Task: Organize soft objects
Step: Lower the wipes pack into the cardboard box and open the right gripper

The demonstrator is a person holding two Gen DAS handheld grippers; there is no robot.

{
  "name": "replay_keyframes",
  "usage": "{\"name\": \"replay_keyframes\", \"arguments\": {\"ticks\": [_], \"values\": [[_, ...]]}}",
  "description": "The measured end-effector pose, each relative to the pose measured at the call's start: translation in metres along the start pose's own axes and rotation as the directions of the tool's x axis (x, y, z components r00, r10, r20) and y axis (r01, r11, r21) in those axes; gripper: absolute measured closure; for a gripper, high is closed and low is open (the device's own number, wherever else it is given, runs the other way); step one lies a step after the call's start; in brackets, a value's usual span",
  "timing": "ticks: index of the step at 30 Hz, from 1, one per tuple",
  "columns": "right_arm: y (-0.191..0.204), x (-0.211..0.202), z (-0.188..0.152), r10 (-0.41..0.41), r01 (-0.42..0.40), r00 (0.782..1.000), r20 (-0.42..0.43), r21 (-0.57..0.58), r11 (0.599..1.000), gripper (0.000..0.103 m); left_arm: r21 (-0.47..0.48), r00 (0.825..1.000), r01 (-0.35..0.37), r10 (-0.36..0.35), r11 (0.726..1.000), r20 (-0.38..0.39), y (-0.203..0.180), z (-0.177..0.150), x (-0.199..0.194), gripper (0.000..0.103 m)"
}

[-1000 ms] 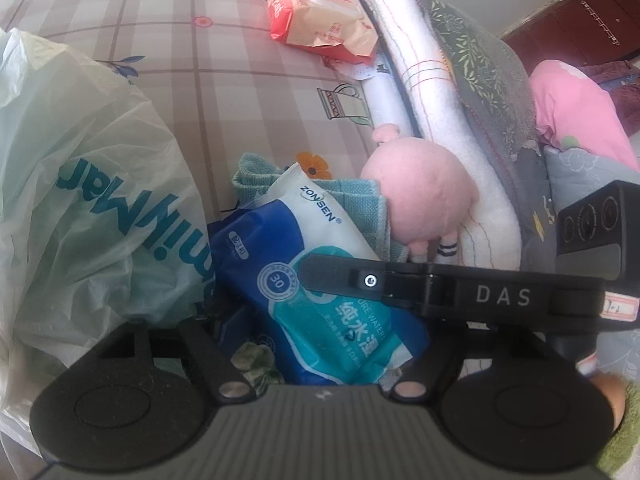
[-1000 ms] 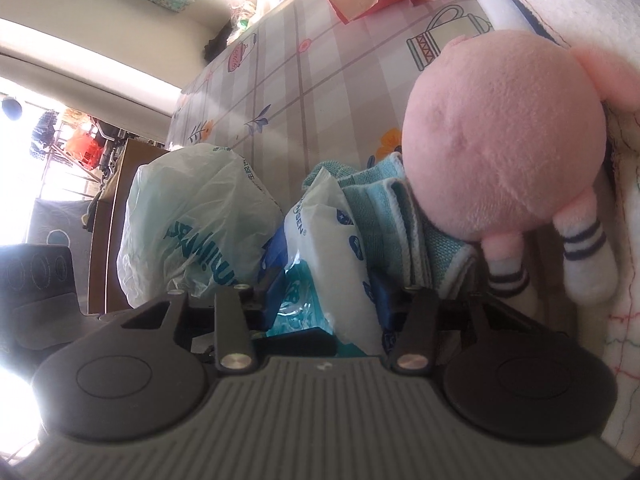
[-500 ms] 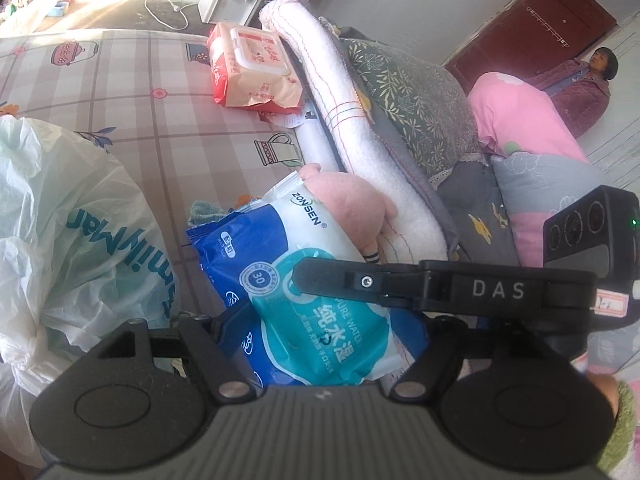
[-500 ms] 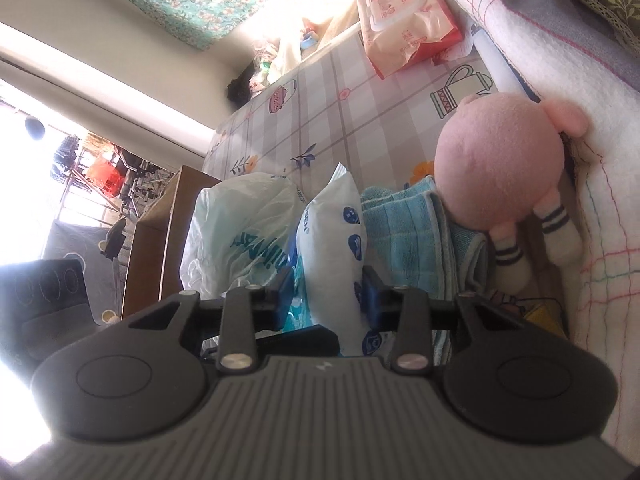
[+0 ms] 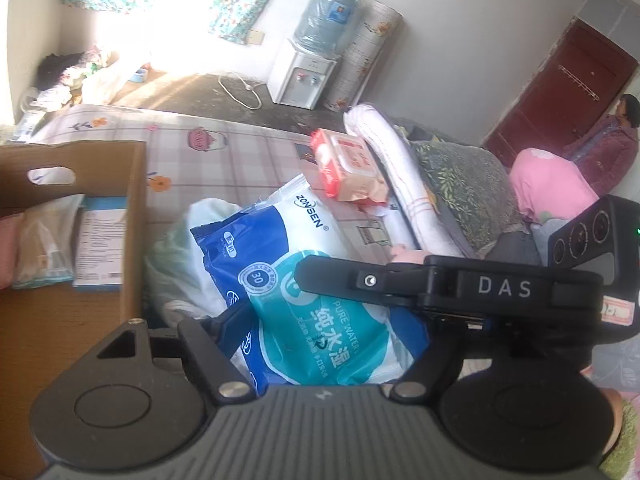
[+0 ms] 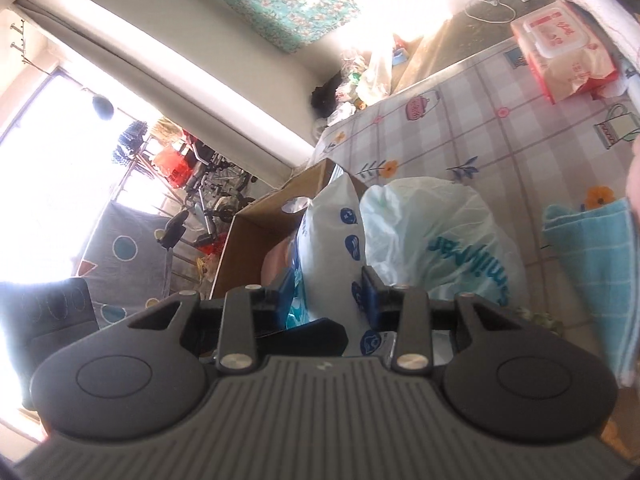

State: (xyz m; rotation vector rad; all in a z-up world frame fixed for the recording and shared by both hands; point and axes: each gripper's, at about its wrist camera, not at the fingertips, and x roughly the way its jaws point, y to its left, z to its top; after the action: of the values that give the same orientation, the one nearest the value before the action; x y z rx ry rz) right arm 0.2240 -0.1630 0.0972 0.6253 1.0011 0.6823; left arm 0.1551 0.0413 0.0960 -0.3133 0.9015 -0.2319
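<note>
Slippery wipes pack (image 5: 320, 312), pinched by both grippers' jaws, may slide free before reaching the cardboard box (image 5: 134, 216).

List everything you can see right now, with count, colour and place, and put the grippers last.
Wet wipes pack: one, blue, teal and white, lifted above the bed, gripped by both grippers.
Cardboard box: one, brown, on the bed's left edge, open, with packets inside.
Plastic bag: one, pale green-white, on the bed beside the box.
Red wipes pack: one, red and white, on the checked sheet near the rolled white blanket.
Folded towel: one, light blue, on the sheet.
Pink plush toy: one, mostly hidden behind the right gripper.
Water dispenser: one, white, by the far wall.
Left gripper: black, shut on the pack.
Right gripper: black, shut on the pack.
</note>
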Motion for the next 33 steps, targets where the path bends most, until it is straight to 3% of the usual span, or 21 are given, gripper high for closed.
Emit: {"name": "replay_keyframes", "arguments": {"ticks": [4,8,10,14,16,23,28,30,33], "values": [[0.035,0.059,-0.016,0.085,-0.084,0.995,-0.045,0.016,0.996,0.068,-0.043,0.996,-0.092,0.092,0.995,0.009,0.052,-0.002,-0.024,0.027],[0.057,0.115,-0.032,0.126,-0.121,0.987,-0.096,0.053,0.991,0.068,-0.088,0.99,-0.14,0.138,0.986,-0.021,0.098,-0.003,-0.028,0.027],[0.063,0.137,-0.038,0.122,-0.116,0.986,-0.117,0.054,0.992,0.068,-0.111,0.99,-0.141,0.137,0.984,-0.038,0.123,-0.006,-0.026,0.027],[0.078,0.164,-0.046,0.022,-0.026,0.992,-0.125,-0.031,0.999,0.067,-0.148,0.984,-0.143,0.125,0.979,-0.128,0.161,-0.014,-0.006,0.029],[0.081,0.164,-0.047,-0.005,-0.002,0.994,-0.106,-0.072,0.997,0.067,-0.147,0.977,-0.165,0.142,0.975,-0.16,0.172,-0.021,0.003,0.031],[0.062,0.131,-0.035,0.036,-0.038,0.998,-0.043,-0.057,0.998,0.067,-0.141,0.952,-0.217,0.177,0.966,-0.249,0.184,-0.027,0.029,0.032],[0.039,0.108,-0.041,0.068,-0.068,0.997,-0.021,-0.03,0.997,0.067,-0.197,0.94,-0.258,0.198,0.946,-0.278,0.192,-0.018,0.052,0.035],[0.03,0.104,-0.043,0.073,-0.073,0.997,-0.025,-0.022,0.997,0.067,-0.214,0.934,-0.263,0.192,0.941,-0.302,0.196,-0.016,0.064,0.042],[0.018,0.1,-0.046,0.069,-0.069,0.997,-0.025,-0.008,0.998,0.067,-0.217,0.932,-0.253,0.177,0.943,-0.317,0.194,-0.015,0.073,0.04]]}}
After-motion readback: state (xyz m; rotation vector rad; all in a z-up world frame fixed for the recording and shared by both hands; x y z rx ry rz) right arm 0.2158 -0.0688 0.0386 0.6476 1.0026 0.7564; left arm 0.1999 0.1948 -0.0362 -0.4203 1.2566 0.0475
